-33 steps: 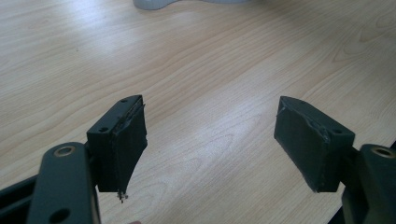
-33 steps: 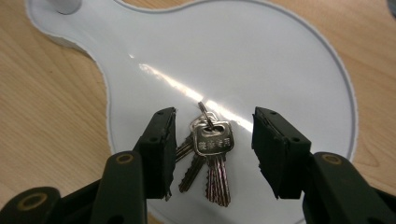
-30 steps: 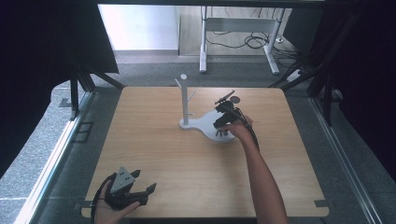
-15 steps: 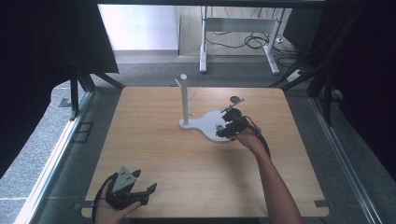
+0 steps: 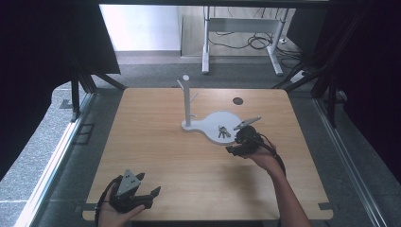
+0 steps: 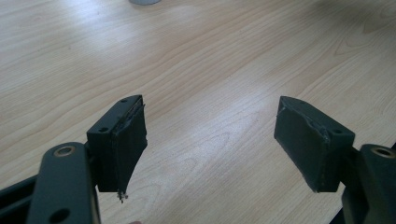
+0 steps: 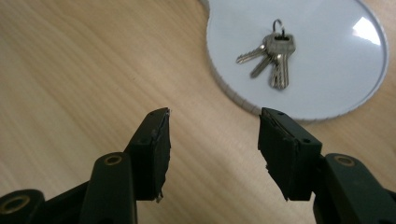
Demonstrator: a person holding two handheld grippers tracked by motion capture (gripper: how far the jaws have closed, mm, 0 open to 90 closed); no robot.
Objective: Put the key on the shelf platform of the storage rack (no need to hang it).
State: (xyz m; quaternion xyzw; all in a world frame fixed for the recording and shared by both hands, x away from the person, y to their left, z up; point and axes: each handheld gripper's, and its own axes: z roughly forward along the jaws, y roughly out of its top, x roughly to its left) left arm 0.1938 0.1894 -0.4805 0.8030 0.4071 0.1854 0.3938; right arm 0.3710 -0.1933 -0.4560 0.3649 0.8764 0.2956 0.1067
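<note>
A: High view: right gripper (image 5: pixel 232 150) over bare wood at the near edge of the white tray (image 5: pixel 211 125), jaws apart, nothing between them.

B: Just been spreading, too. Keys (image 5: pixel 222 132) lying flat on the tray, close beside that gripper but not touching.

A: Right gripper view: bunch of keys on a ring, inside the round part of the tray, beyond the black pads (image 7: pixel 154 154).

B: Stand (image 5: pixel 187 100) with pegs upright at the tray's narrow end.

A: Left gripper (image 5: pixel 150 193) down at the near left corner of the table (image 5: pixel 156 151), jaws wide, empty, well apart from the tray.
</note>
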